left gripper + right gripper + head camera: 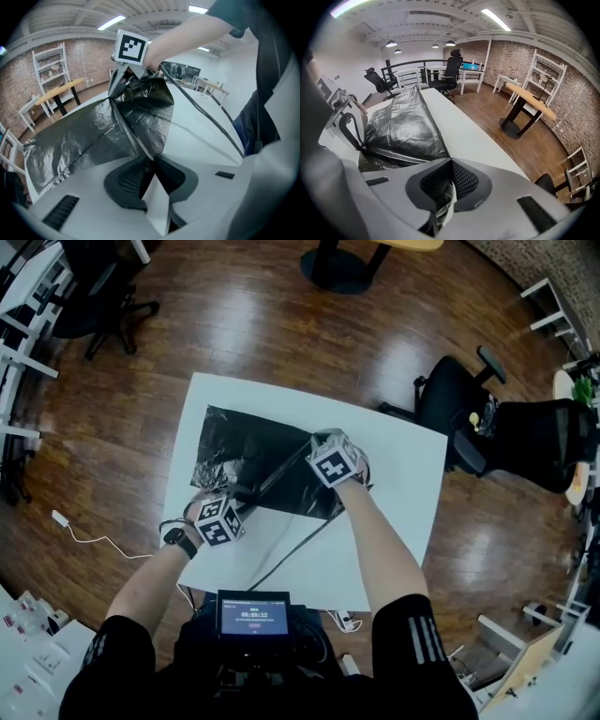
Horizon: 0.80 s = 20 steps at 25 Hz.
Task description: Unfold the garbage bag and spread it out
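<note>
The black garbage bag [248, 460] lies partly spread on the white table [394, 484], crumpled at its left end. My left gripper [230, 497] holds the bag's near edge; in the left gripper view the left gripper [151, 161] is shut on a raised fold of the bag [93, 136]. My right gripper [317, 441] is at the bag's right side. The left gripper view shows the right gripper [118, 91] lifting a corner of the film. In the right gripper view the right gripper [449, 182] is shut with thin black film caught between its pads, and the bag [403, 126] stretches away to the left gripper [344, 123].
A black cable [300, 542] runs across the near part of the table. Black office chairs [511, 432] stand to the right, another chair [94, 296] at the far left. A small screen [253, 615] sits at my chest. Wooden floor surrounds the table.
</note>
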Tool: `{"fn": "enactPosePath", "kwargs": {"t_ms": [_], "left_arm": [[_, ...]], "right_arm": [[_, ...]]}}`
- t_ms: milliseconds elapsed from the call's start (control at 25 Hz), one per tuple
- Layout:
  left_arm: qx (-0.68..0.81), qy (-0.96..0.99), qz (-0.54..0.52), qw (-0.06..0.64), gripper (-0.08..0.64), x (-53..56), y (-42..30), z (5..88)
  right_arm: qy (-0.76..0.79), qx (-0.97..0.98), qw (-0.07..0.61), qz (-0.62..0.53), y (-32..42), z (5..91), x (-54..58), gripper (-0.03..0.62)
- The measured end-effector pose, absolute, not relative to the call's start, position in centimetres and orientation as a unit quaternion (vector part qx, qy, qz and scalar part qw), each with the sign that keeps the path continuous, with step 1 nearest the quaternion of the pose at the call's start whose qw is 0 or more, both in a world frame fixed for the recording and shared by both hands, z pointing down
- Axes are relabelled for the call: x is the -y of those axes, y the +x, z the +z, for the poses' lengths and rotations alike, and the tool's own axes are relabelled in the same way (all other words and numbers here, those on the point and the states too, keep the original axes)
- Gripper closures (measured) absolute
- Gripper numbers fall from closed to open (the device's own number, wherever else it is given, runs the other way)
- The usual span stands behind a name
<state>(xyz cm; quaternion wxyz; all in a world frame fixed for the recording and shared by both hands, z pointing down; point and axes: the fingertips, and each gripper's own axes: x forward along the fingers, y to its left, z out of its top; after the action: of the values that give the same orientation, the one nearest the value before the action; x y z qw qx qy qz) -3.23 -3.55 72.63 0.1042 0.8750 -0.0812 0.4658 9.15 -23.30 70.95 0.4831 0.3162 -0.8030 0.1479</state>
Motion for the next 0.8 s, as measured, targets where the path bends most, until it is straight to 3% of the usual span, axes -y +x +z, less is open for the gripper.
{"fn": "enactPosePath", "kwargs": {"t_ms": [200, 360, 600, 800], "left_arm": [[0.083, 0.875, 0.465, 0.106, 0.485, 3.6, -3.3, 72.7], [0.083, 0.875, 0.465, 0.107, 0.485, 3.6, -3.4, 72.7], [0.085, 0.874, 0.464, 0.114, 0.485, 3.6, -3.5, 72.8], [0.086, 0.871, 0.47, 0.112, 0.485, 3.7, -3.5, 72.9]], "right_arm": [[0.306, 0.797, 0.498, 0.152, 8.9, 72.5, 23.6, 0.578], [0.318, 0.797, 0.489, 0.157, 9.4, 72.2, 23.8, 0.524], [0.329, 0.823, 0.428, 0.177, 9.0, 68.9, 23.3, 0.518], [0.337, 0.845, 0.369, 0.189, 8.9, 64.8, 22.4, 0.442]]}}
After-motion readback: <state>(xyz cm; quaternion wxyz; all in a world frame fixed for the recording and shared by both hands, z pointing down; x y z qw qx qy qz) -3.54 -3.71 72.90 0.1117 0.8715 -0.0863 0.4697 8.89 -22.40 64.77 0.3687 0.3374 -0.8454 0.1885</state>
